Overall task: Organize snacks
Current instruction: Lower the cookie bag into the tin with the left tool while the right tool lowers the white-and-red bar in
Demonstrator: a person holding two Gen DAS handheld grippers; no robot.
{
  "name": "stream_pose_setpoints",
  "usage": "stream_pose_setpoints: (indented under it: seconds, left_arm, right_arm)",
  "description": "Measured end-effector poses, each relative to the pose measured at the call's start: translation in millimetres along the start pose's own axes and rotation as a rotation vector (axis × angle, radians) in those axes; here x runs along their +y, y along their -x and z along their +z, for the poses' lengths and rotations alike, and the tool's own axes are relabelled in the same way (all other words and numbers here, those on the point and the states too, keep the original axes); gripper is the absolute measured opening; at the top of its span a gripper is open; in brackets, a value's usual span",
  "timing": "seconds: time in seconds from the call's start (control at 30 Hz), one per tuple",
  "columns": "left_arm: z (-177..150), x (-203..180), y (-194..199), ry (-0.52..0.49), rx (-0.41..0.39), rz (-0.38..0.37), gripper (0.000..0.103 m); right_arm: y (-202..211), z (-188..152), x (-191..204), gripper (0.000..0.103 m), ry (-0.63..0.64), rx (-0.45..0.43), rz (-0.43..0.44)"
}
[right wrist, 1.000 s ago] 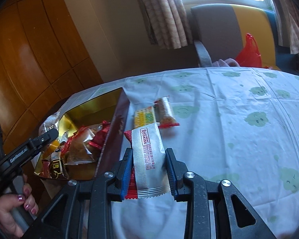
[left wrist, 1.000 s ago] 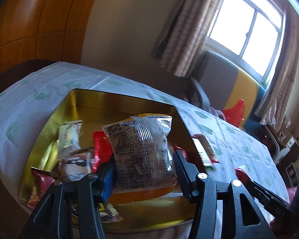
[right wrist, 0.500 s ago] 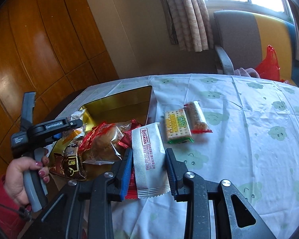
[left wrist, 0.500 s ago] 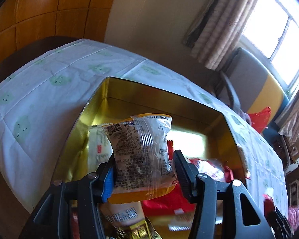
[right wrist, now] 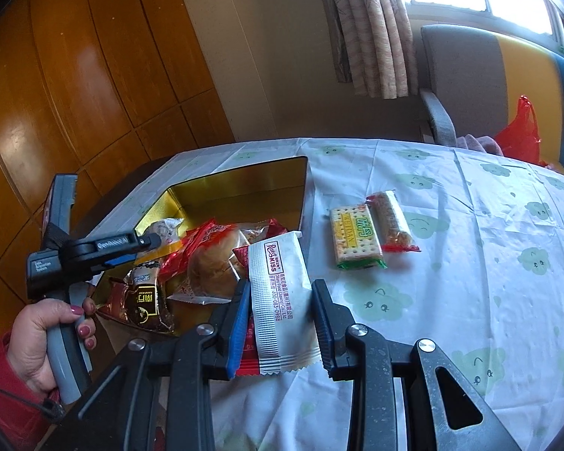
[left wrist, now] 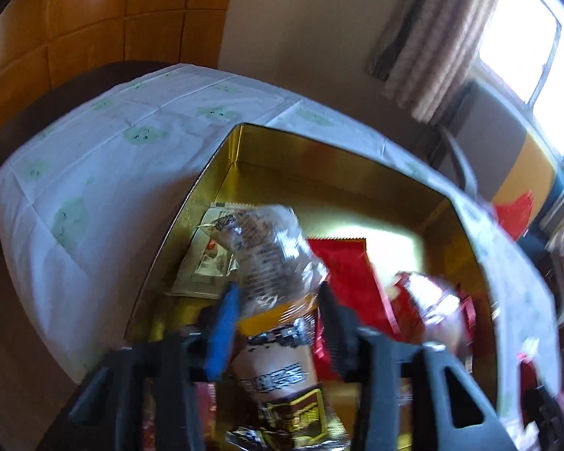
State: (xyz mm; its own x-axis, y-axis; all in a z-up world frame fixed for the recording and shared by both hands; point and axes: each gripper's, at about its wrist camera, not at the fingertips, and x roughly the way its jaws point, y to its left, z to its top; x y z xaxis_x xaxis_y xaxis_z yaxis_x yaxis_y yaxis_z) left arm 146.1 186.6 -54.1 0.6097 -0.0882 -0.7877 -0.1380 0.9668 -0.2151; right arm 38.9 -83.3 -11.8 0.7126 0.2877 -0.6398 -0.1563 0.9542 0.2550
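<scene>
The right gripper (right wrist: 280, 323) is clamped on a white wrapped snack (right wrist: 282, 300) — a flat, pillow-shaped packet with crimped ends, red lettering reading "KISS" down its length and a red band along one edge. Its blue-padded fingers (right wrist: 238, 325) press on both long sides, and the packet juts forward over the near corner of the gold tin (right wrist: 240, 184), which sits open on a white tablecloth (right wrist: 488, 263) printed with pale green faces.

In the left wrist view, which is blurred, the left gripper (left wrist: 276, 308) hangs over the tin (left wrist: 338, 165), its jaws closing. A clear-fronted packet (left wrist: 270, 251) with dark print and an orange bottom edge lies between the fingers, tilted away into the tin; whether the pads still press on it cannot be told through the blur.

Inside the tin lie several snacks: a red foil packet (left wrist: 346, 267), a pale flat wrapper (left wrist: 206, 259) against the left wall, a bun in clear film with red ends (right wrist: 214, 263), and a dark brown packet with a gold label (right wrist: 146, 300).

Out on the cloth, well apart from the tin, a green-and-yellow cracker pack (right wrist: 355, 235) lies just beside a red-ended bar (right wrist: 393, 221), the two touching along their sides.

A hand (right wrist: 41, 342) in a red sleeve grips the left gripper's grey handle
</scene>
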Motion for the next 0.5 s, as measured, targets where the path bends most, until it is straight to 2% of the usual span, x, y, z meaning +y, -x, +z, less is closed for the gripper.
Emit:
stream_pose_setpoints:
  seconds: [0.2, 0.37, 0.5]
  left_arm:
    - [21.2, 9.0, -19.9, 0.051, 0.031, -0.024, 0.032]
    - [17.8, 3.6, 3.3, 0.027, -0.034, -0.065, 0.036]
    - [0.0, 1.8, 22.6, 0.005, -0.06, -0.061, 0.036]
  right_arm:
    - [-1.6, 1.3, 11.8, 0.033, 0.036, 0.001, 0.007]
    - [-6.1, 6.8, 18.5, 0.033, 0.066, 0.009, 0.025]
    - [-15.0, 9.4, 26.4, 0.033, 0.101, 0.036, 0.053]
